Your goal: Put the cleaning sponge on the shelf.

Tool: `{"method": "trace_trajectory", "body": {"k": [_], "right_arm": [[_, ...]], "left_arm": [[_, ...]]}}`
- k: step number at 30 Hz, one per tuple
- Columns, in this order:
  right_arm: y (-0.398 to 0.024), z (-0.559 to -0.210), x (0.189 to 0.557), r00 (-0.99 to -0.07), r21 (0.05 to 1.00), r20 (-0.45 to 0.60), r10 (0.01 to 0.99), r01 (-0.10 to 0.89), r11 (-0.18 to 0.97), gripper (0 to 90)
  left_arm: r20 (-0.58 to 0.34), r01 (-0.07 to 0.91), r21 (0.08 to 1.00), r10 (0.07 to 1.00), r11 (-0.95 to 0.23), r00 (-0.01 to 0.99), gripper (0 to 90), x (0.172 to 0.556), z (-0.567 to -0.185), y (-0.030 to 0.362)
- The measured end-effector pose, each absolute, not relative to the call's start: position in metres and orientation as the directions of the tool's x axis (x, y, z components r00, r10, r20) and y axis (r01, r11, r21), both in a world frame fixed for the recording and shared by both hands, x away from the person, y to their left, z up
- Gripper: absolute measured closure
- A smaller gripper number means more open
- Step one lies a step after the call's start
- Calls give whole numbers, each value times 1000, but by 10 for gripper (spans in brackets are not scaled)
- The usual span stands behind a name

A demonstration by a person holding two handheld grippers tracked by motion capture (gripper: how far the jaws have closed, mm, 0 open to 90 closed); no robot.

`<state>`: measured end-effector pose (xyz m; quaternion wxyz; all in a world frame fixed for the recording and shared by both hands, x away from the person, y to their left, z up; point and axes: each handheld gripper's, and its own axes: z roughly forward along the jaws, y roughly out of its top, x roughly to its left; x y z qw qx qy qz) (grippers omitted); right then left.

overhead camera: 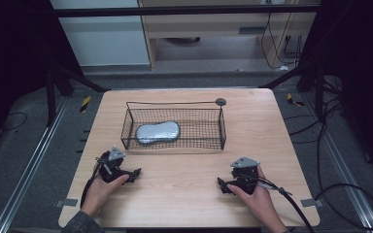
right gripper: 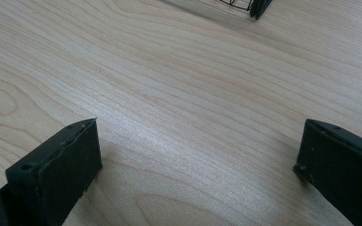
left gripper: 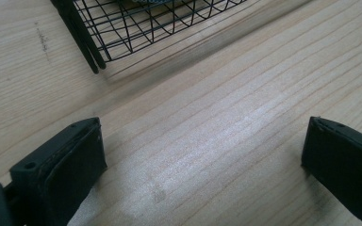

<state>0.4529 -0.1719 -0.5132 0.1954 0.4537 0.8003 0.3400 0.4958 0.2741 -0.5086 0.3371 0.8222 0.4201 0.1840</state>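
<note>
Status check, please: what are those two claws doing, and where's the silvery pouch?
Both grippers, left, right, open, empty. Silver pouch in wire basket. Nothing between.

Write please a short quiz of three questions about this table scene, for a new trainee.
1. True or false: the silver pouch lies inside the wire basket.
2. Multiple choice: in which part of the basket is the pouch? A) its left part B) its right part C) hanging over the rim
3. Short answer: how stand the jaws of the left claw and the right claw, and what is between them?

Key
1. True.
2. A.
3. Both are wide open, holding nothing; between the jaws is bare wooden table.
</note>
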Motion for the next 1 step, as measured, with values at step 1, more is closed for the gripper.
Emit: {"method": "trace_trajectory", "body": {"k": [1], "right_arm": [[-172,-513,453,-515,721,-6,857,592,360,4]], "left_arm": [[19,567,709,815,-419,579,0,496,-509,274]]}}
